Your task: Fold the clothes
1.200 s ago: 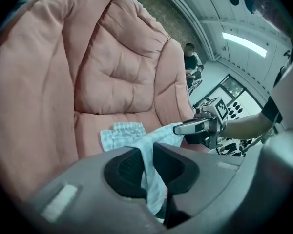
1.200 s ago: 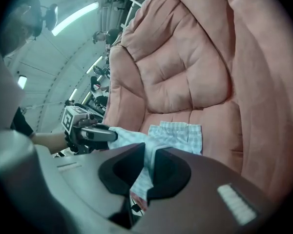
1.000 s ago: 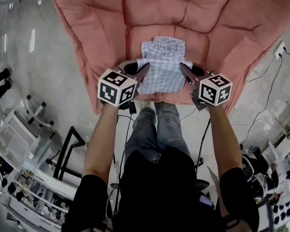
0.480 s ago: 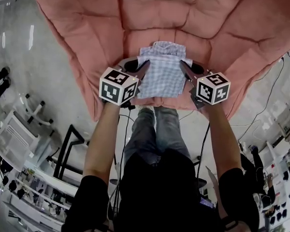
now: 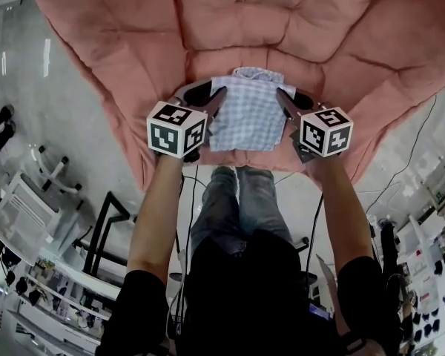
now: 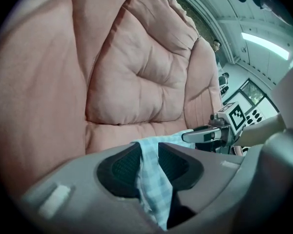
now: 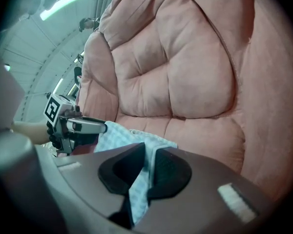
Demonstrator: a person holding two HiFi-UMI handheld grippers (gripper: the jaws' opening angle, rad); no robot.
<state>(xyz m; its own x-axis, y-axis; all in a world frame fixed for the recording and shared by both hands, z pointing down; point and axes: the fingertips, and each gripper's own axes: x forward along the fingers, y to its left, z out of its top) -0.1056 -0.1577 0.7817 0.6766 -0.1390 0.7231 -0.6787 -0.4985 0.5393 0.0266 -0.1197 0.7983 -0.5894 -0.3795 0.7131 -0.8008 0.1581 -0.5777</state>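
A folded blue-and-white checked shirt [image 5: 241, 113] lies on the seat of a big pink cushioned chair [image 5: 282, 21]. My left gripper [image 5: 221, 93] is at the shirt's left edge; its jaws have just been opening, and the cloth [image 6: 151, 179] hangs loosely between the parted pads. At the shirt's right edge my right gripper [image 5: 280, 93] is shut, pinching a fold of the cloth [image 7: 139, 189]. Each gripper view shows the other gripper across the shirt: the right one [image 6: 205, 134] and the left one [image 7: 83, 126].
The chair's padded back [image 6: 146, 67] rises just behind the shirt. The person's legs [image 5: 237, 199] stand at the chair's front rim. On the grey floor are a white rack [image 5: 30, 199] and a black frame [image 5: 107, 232] at left, and cables [image 5: 408, 162] at right.
Both grippers and the shirt have sunk toward the chair seat and moved a little farther in. The chair fills more of the head view.
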